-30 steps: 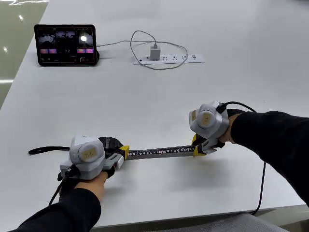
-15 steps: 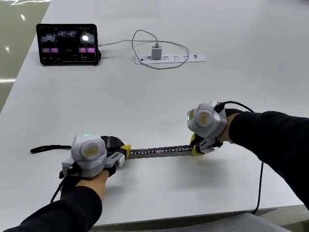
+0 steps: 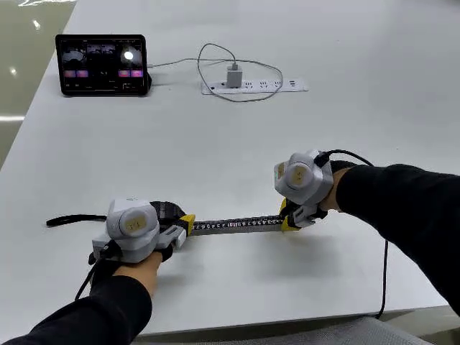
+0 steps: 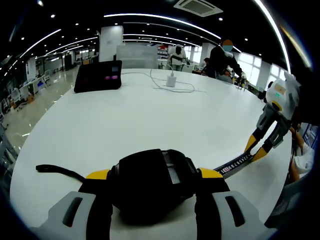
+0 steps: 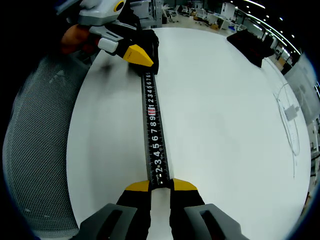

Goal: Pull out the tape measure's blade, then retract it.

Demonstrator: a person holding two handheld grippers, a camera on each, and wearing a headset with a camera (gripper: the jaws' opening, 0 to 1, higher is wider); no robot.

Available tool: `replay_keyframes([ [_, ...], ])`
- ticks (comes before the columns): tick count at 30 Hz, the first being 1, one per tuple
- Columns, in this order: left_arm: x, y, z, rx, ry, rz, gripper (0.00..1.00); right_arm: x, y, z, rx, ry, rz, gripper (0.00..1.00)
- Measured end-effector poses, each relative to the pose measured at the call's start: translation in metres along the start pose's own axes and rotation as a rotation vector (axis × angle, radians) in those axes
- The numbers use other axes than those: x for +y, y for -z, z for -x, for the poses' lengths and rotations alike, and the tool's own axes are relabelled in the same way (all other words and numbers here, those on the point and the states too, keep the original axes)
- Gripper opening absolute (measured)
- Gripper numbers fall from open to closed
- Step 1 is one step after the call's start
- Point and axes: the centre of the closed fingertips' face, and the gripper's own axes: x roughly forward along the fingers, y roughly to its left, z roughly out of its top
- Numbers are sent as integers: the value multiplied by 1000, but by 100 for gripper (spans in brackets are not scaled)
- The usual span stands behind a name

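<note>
L gripper (image 3: pixel 177 228) clamps tape measure case (image 4: pixel 150 180) on table (image 3: pixel 287 144) near its front edge, R gripper (image 5: pixel 160 186) pinches blade (image 5: pixel 154 135) tip; blade lies straight L–R btwn them, so retracting prob. needs R moving toward L.

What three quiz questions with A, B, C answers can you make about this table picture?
1. Where does the black tablet with a lit screen stand on the white table? A near edge; B far left; C far right.
2. What colour are the grippers' fingertips? A yellow; B red; C green.
3. How is the black tape measure and its numbered metal blade? A wound in; B snapped; C pulled out.

B: the head view shows it far left.
A: both gripper views show yellow tips.
C: the blade runs from the tape measure in the left gripper to the right gripper pinching its end.
</note>
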Motion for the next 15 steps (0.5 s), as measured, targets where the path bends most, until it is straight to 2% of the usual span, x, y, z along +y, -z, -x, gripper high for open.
replay_keyframes([
  [15,0,0,0,1,0,-1,63,-2,-7,-3,-2,3,-1,10],
])
